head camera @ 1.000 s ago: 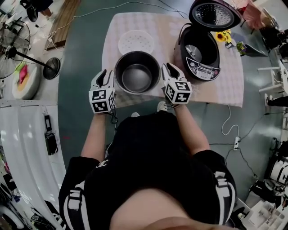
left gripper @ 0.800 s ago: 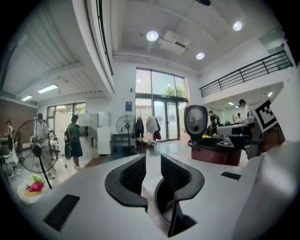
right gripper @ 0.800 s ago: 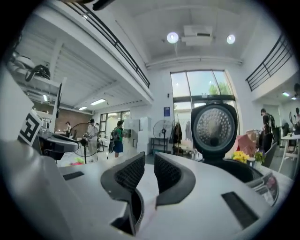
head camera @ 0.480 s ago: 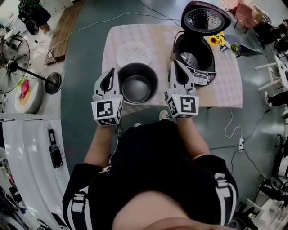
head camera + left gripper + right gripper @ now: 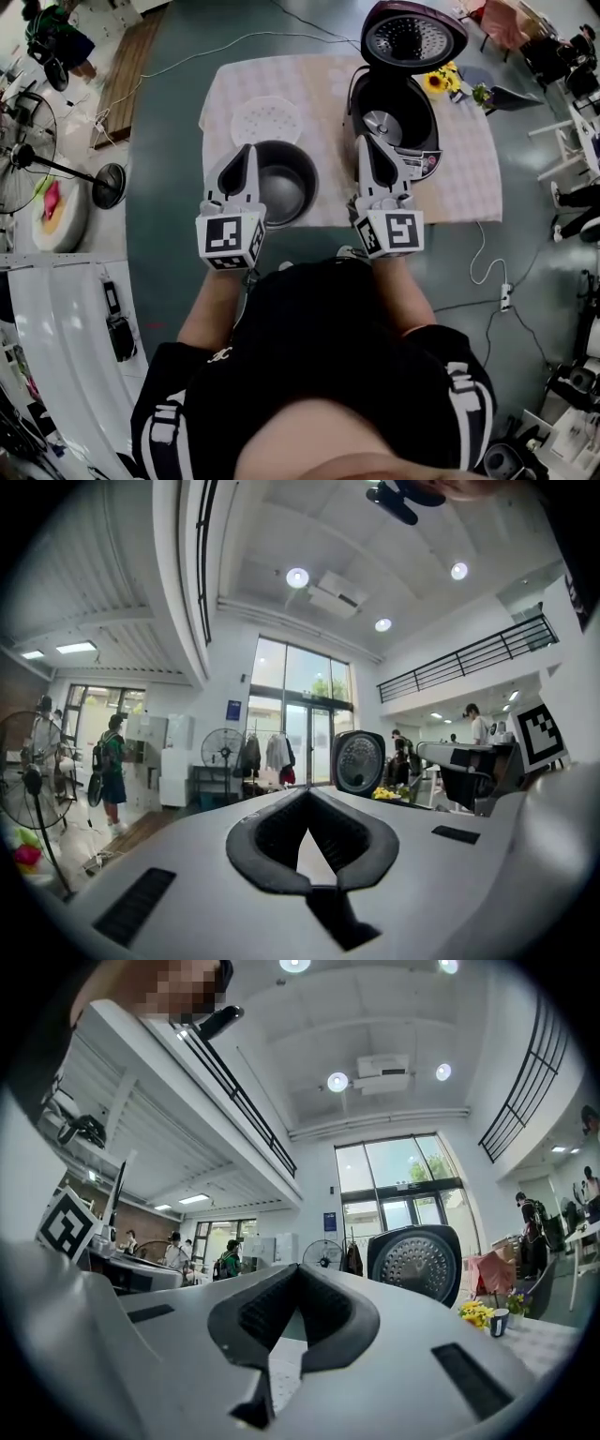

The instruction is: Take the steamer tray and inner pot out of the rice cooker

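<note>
The dark metal inner pot (image 5: 281, 187) stands on the checked tablecloth (image 5: 328, 84) near the table's front edge. The white perforated steamer tray (image 5: 265, 120) lies just behind it. The rice cooker (image 5: 394, 108) stands to the right, its lid (image 5: 412, 33) up and its cavity bare. My left gripper (image 5: 247, 150) hovers over the pot's left rim, shut and holding nothing. My right gripper (image 5: 367, 142) hovers between pot and cooker, also shut and holding nothing. Both gripper views look out level over the room: the left gripper (image 5: 307, 791) and right gripper (image 5: 298, 1267) each show only the raised lid (image 5: 357, 761) (image 5: 414, 1252).
Yellow flowers (image 5: 436, 82) and a small cup (image 5: 499, 1322) sit on the table behind the cooker. A standing fan (image 5: 56, 169) is on the floor at the left, a cable with a power strip (image 5: 497, 298) at the right. People stand far off (image 5: 111, 766).
Both grippers have lifted from either side of the inner pot and their jaws have shut with nothing in them. The pot, tray and cooker stay where they were on the table.
</note>
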{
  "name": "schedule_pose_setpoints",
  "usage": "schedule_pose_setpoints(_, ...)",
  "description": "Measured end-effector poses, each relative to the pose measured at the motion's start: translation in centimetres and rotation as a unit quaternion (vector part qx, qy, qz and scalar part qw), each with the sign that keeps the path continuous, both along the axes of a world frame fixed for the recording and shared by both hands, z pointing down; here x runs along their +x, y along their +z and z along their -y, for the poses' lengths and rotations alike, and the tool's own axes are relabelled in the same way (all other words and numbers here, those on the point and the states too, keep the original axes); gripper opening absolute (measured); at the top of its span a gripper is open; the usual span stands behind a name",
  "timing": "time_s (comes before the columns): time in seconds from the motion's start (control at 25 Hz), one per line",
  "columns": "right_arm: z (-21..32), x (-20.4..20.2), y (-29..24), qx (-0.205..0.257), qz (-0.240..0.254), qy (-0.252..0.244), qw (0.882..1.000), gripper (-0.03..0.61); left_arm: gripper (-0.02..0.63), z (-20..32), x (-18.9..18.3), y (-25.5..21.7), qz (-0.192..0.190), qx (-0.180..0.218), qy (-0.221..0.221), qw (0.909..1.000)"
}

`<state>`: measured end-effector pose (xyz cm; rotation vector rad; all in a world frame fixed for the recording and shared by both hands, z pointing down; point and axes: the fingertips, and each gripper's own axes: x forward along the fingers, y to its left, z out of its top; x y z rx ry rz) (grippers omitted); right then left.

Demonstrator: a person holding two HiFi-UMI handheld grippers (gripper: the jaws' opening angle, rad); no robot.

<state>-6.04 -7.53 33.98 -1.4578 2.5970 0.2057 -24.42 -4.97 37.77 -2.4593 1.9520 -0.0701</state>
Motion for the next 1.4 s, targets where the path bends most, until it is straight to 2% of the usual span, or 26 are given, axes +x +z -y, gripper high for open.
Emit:
schedule_pose_setpoints(0.48, 2.4, 10.3, -0.7, -0.008, 0.009, 0.036, 0.999, -0.005, 0.003, 3.5, 10.1, -1.7, 0.007, 0.004, 0.035, 0.9993)
schedule_pose_setpoints(0.68, 3.5, 13.8, -0.9, -0.015, 0.005, 0.048, 0.999, -0.005, 0.003, 4.4, 14.1, -1.9, -0.001, -0.009, 0.049, 0.9987)
schedule_pose_setpoints(0.8, 3.9, 14.8, -0.8, -0.018, 0.009, 0.048, 0.999, -0.005, 0.003, 5.0, 15.0, -1.9, -0.017, -0.019, 0.051, 0.9983)
schedule_pose_setpoints(1.12, 4.9, 17.1, 0.1, -0.029, 0.012, 0.055, 0.998, -0.004, 0.003, 6.2, 15.5, -2.0, -0.009, -0.017, 0.034, 0.9992)
schedule_pose_setpoints(1.4, 5.4, 18.1, 0.7, -0.039, 0.009, 0.058, 0.997, -0.003, 0.003, 6.4, 16.5, -2.0, -0.008, -0.010, 0.041, 0.9991)
